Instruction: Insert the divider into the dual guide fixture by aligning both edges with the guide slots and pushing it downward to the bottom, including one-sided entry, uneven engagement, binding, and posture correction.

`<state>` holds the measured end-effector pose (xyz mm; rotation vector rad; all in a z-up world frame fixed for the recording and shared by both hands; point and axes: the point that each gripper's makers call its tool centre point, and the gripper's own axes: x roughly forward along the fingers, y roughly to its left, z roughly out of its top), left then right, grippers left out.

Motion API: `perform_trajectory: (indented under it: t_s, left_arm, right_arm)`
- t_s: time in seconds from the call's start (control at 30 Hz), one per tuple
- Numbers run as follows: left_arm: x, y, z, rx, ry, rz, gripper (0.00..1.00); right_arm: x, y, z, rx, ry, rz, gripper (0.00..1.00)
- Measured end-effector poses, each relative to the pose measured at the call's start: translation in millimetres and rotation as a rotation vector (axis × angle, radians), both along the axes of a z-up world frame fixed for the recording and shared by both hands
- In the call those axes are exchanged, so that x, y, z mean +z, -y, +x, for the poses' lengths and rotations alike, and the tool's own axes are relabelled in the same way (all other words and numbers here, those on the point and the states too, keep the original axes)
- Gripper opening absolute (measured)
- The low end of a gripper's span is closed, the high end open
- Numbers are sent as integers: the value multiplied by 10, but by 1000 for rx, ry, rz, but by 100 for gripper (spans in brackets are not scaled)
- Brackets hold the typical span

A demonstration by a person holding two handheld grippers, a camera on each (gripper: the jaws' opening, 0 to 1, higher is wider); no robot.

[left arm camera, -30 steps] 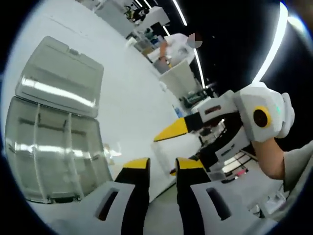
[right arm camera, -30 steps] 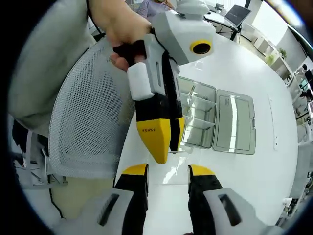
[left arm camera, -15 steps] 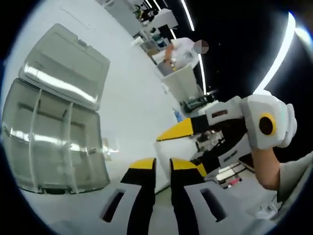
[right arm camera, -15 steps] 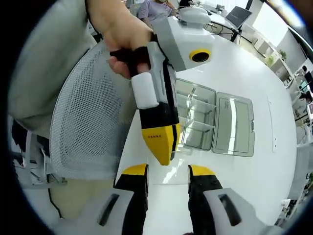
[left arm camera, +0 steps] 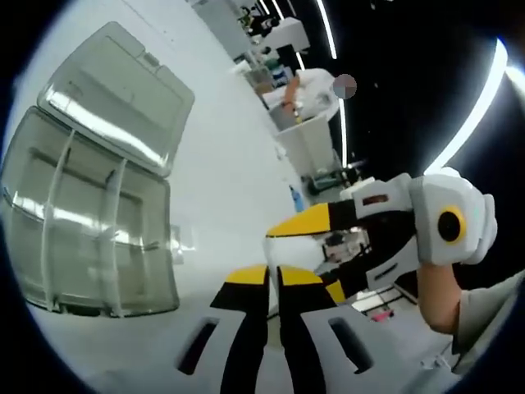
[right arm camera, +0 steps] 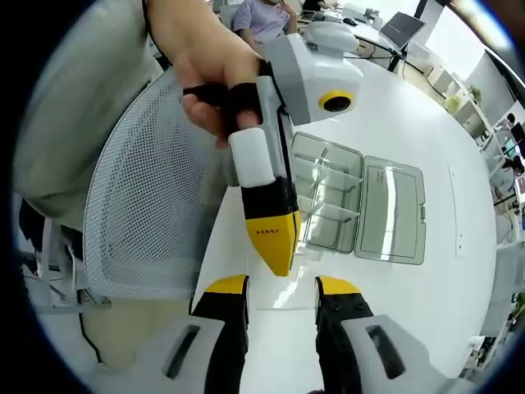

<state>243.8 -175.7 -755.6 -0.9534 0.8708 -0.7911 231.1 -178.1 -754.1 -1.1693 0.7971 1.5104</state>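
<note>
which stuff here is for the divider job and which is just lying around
For the job:
- clear box with dividers inside, lid open
- left claw, nearly shut
- right claw, open

Lying around:
- mesh chair
- laptop on the far table
- white table under the box

A white table [right arm camera: 426, 107] carries a clear plastic compartment box [right arm camera: 328, 201] lying open, its hinged lid [right arm camera: 394, 209] folded flat on the tabletop beside it, near the table's edge.
</note>
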Motion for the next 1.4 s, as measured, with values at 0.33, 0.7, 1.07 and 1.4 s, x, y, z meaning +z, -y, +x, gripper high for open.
perform_trajectory:
  t_s: [0.33,0.7,1.07,1.4]
  left_arm:
    - [20,-18,10,23,-39,-51,0]
    - [60,-43,40,29,-16,-70,0]
    - [133,-125,46,-27,88,-36,0]
    - [205,-217,17,-121,241,22,0]
  right_arm:
    - [24,-17,11,-2,11,9,28]
    - [26,68,121,-34,20,9,29]
    - [111,55,202,-68,-24,61,26]
    - [166,-37,197,-51,-108,100,22]
